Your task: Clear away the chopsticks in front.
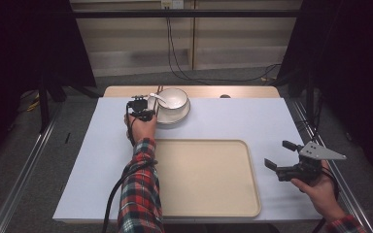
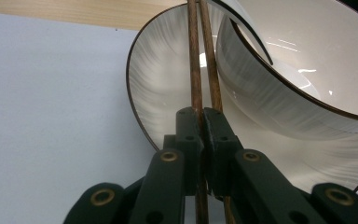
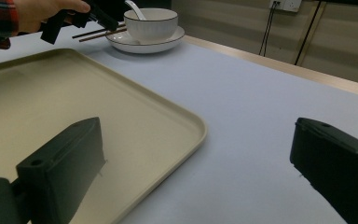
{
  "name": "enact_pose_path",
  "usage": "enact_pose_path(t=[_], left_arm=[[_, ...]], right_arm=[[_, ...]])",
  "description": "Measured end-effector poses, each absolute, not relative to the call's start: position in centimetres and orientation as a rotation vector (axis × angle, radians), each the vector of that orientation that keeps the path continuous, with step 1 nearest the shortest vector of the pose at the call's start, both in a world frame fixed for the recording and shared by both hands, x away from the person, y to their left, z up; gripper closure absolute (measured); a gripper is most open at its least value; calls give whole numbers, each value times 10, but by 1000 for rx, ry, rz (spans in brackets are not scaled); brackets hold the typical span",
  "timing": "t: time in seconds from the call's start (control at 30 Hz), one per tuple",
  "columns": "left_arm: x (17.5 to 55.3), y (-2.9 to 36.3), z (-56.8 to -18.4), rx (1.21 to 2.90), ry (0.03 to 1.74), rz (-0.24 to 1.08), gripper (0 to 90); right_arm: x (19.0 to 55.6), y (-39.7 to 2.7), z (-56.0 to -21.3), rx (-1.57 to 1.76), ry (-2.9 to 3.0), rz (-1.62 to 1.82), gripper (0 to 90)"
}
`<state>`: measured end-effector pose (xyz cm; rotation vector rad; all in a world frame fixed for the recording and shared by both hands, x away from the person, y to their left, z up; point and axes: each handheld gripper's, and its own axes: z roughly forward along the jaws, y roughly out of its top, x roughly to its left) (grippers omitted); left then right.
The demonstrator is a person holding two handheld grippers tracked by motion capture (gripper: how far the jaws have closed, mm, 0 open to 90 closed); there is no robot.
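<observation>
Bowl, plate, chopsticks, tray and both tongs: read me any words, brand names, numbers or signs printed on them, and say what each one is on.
There is no readable text.
Bowl, plate, chopsticks and tray: plain, no print visible.
Left tongs and right tongs: no label or number visible.
Wall socket in the background: too small and blurred to tell whether it carries any marking.

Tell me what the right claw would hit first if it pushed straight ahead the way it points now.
Probably nothing close. The right claw is open and aims across the bare table, just past the tray corner. Farther along that line sit the plate and bowl, though depth is hard to judge.
</observation>
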<state>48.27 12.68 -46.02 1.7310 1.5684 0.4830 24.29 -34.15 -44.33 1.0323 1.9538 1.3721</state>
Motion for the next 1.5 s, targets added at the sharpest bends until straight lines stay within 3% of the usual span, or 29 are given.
enact_pose_path(t=[0.83, 1.5], left_arm=[[440, 153, -455, 1559, 1641, 461, 857], [399, 162, -440, 1499, 1572, 441, 857]], right_arm=[[242, -340, -443, 1035, 1947, 1385, 1], [241, -337, -443, 1013, 1960, 1366, 3]])
